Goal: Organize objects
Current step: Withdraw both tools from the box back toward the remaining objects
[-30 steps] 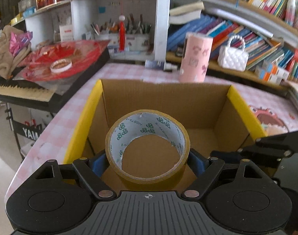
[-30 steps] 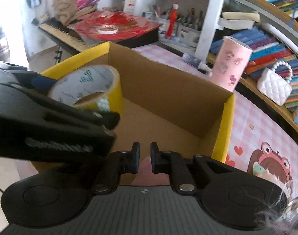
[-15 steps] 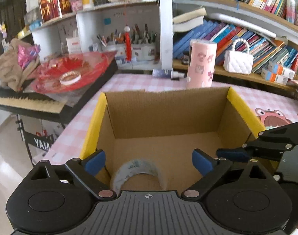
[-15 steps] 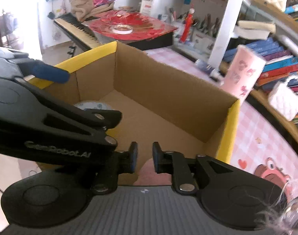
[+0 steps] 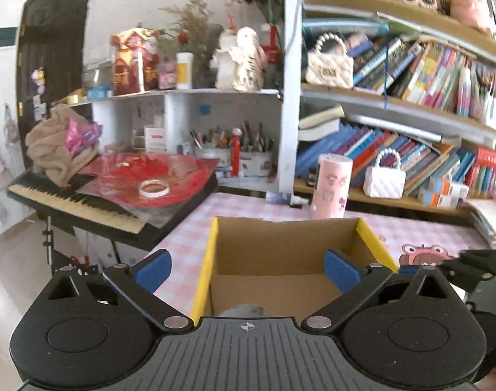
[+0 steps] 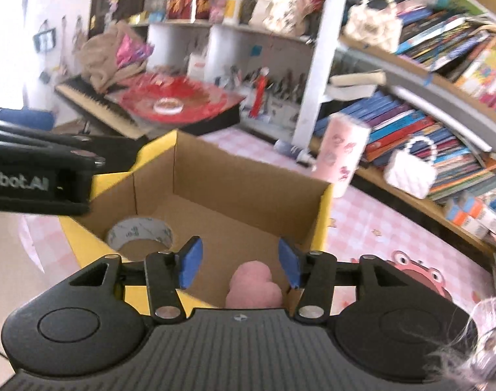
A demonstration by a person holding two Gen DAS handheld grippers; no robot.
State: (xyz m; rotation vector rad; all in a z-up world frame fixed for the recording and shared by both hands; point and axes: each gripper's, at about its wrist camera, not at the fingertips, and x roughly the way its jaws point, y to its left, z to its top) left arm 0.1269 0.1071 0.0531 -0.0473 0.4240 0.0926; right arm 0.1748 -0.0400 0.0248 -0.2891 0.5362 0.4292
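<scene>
- Left hand-held gripper (image 5: 246,268): jaws opening, spread wide, nothing between the blue pads; only the open cardboard box (image 5: 204,270) seen through the gap.
- Right hand-held gripper (image 6: 239,262): jaws opening, about half spread, pinching nothing; pink soft thing (image 6: 252,285) seen low in the gap, apart from both pads, apparently lying on the box floor.
- Tape roll (image 6: 140,233): flat on the box floor with its hole facing up, below and ahead-left of the right hand-held gripper, near the box's left wall.
- Same roll directly beneath the left hand-held gripper, so nearer to that hand.
- Judged: both things already in the box, so the next move likely turns on clearing the rim and finding another thing to gather.
- Candidates beyond the far wall of the box, on the pink-checked tabletop (image 5: 411,238): pink tumbler (image 5: 331,189), upright, ahead and a little right of both hand-held grippers; small bottle (image 5: 283,197) on its side just left of it, long axis running across the view.
- Which hand is nearer to those two: cannot tell.
- Right wrist view alone: whole ring of the roll, the pink soft thing, the left hand-held gripper's side at the left edge.
- Left wrist view: only a grey sliver of the roll above the gripper body, no pink soft thing, but the box square-on and the right hand-held gripper's tip at the right edge.
</scene>
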